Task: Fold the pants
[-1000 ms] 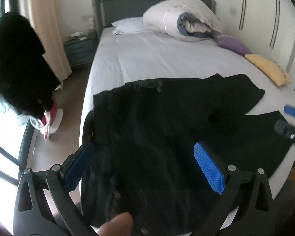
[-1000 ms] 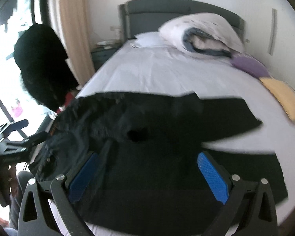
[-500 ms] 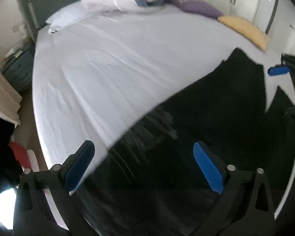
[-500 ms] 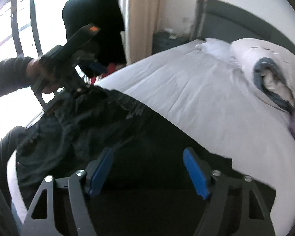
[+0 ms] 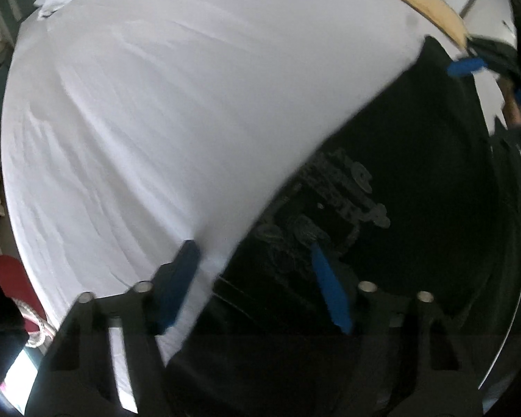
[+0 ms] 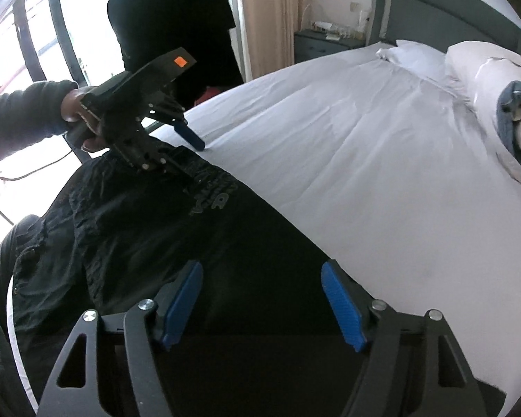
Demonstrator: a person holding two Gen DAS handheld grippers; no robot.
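Observation:
Black pants [image 5: 416, 180] with a grey print lie flat along the near edge of a white bed [image 5: 191, 104]; they also show in the right wrist view [image 6: 198, 239]. My left gripper [image 5: 253, 253] is open, low over the pants' far edge near the waist, one finger over the sheet and one over the print. It shows from outside in the right wrist view [image 6: 191, 156]. My right gripper [image 6: 260, 278] is open and empty just above the leg end of the pants, and appears at the far right of the left wrist view [image 5: 489, 80].
A white pillow [image 6: 413, 59], a rolled duvet [image 6: 503, 104] and a grey headboard [image 6: 444, 10] are at the bed's head. A yellow cushion [image 5: 427, 3] lies at the far side. A nightstand [image 6: 323, 41], a curtain and a hanging black garment [image 6: 170, 17] stand beside the bed.
Both grippers have swung down and closer to the pants' far edge, left near the waist, right near the leg end. Both stay open.

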